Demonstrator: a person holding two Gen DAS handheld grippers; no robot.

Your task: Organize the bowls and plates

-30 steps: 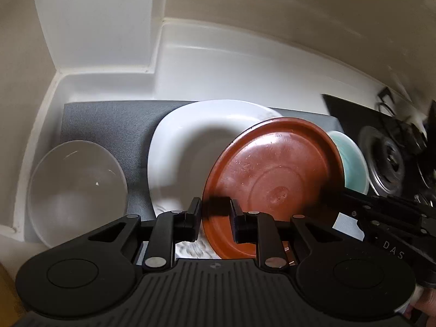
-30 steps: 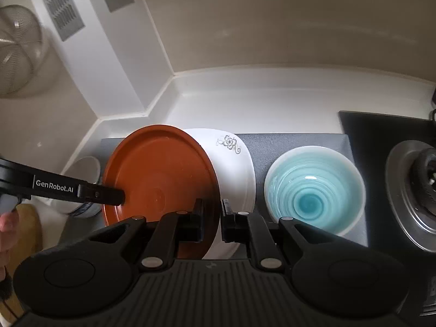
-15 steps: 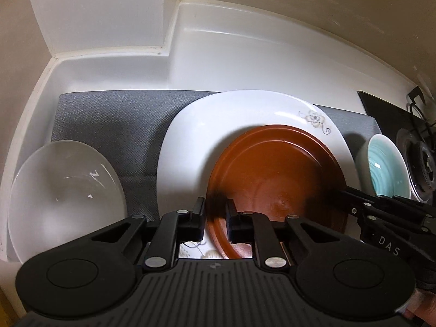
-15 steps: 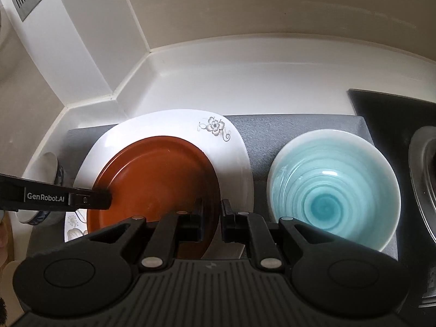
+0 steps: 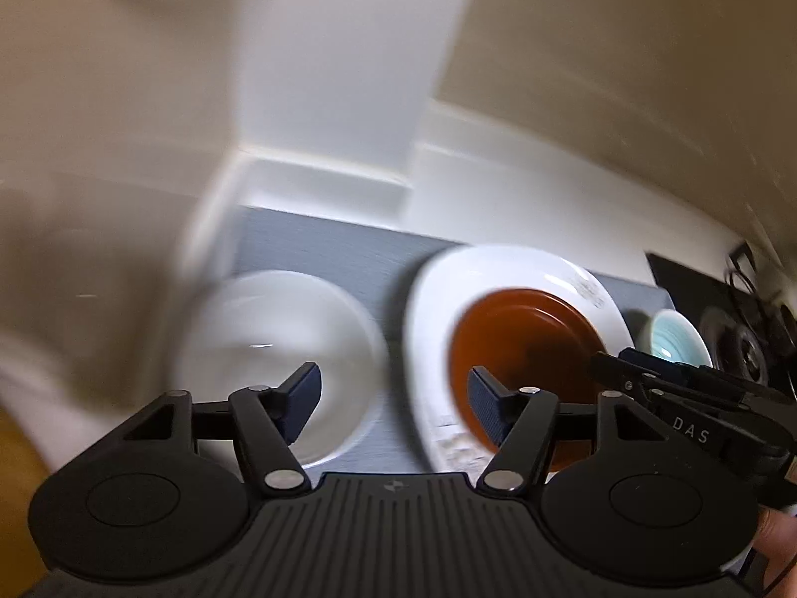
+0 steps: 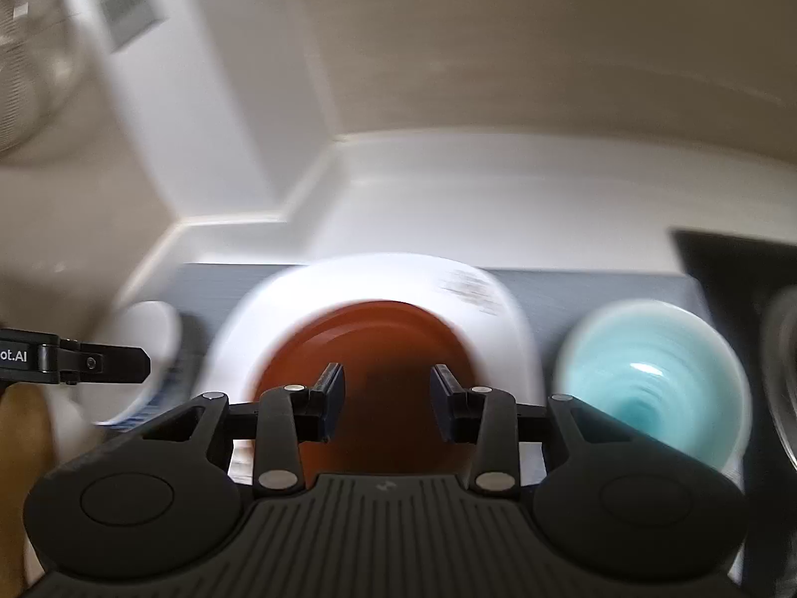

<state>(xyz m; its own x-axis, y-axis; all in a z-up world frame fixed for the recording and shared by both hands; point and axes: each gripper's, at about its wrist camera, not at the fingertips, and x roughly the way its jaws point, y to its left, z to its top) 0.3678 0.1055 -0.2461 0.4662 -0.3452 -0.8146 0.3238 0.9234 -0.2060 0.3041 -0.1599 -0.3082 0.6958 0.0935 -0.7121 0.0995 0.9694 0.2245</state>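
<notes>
Resting on white plate (image 6: 309, 299), brown plate (image 6: 378, 344) (beneath opening right gripper (image 6: 387, 401)).

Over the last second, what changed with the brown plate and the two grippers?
The brown plate was lowered flat onto the white plate. The left gripper and right gripper both let go of it; their jaws are opening and both have drawn back from the plate. The clear bowl, teal bowl and grey mat stayed put.
</notes>
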